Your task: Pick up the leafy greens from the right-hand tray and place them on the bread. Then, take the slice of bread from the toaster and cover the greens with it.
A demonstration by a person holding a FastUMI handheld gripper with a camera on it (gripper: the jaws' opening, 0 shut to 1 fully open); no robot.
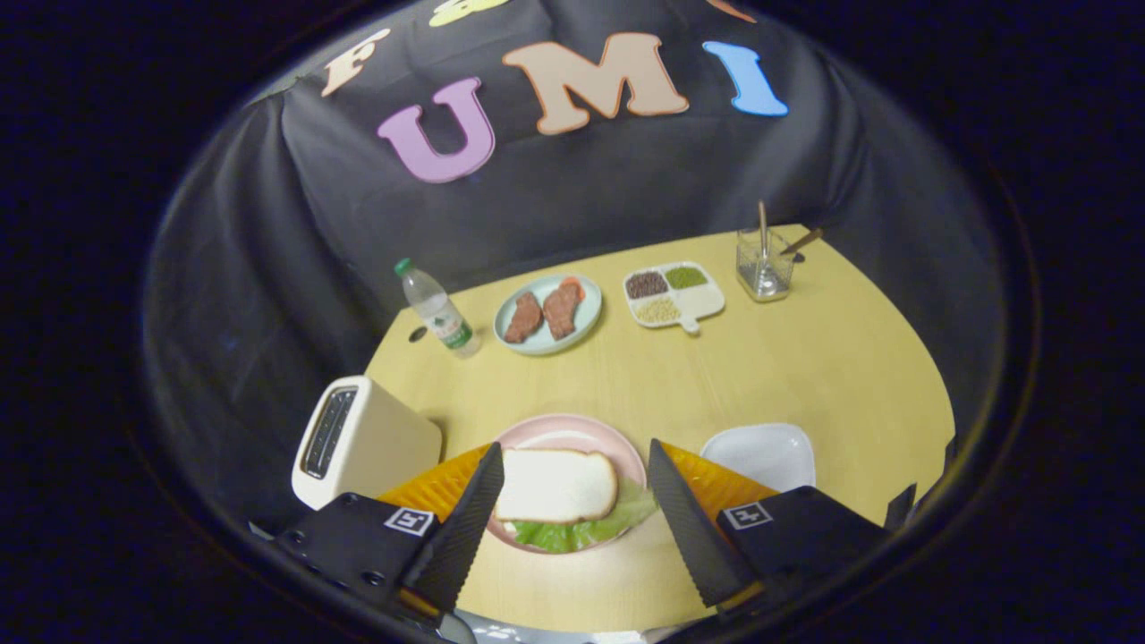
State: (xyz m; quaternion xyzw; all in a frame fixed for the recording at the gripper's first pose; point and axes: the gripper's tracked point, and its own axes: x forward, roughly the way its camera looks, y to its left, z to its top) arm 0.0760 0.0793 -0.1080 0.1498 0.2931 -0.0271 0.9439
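Both steps look done; slice of bread covers leafy greens on pink plate, between my gripper fingers, spread wide, holding nothing; toaster at 9 o'clock; next: withdraw.

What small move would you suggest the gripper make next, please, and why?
Probably a slight pull back. The white bread slice already covers the green lettuce leaves on the pink round plate, and the gripper is open, straddling it without touching.
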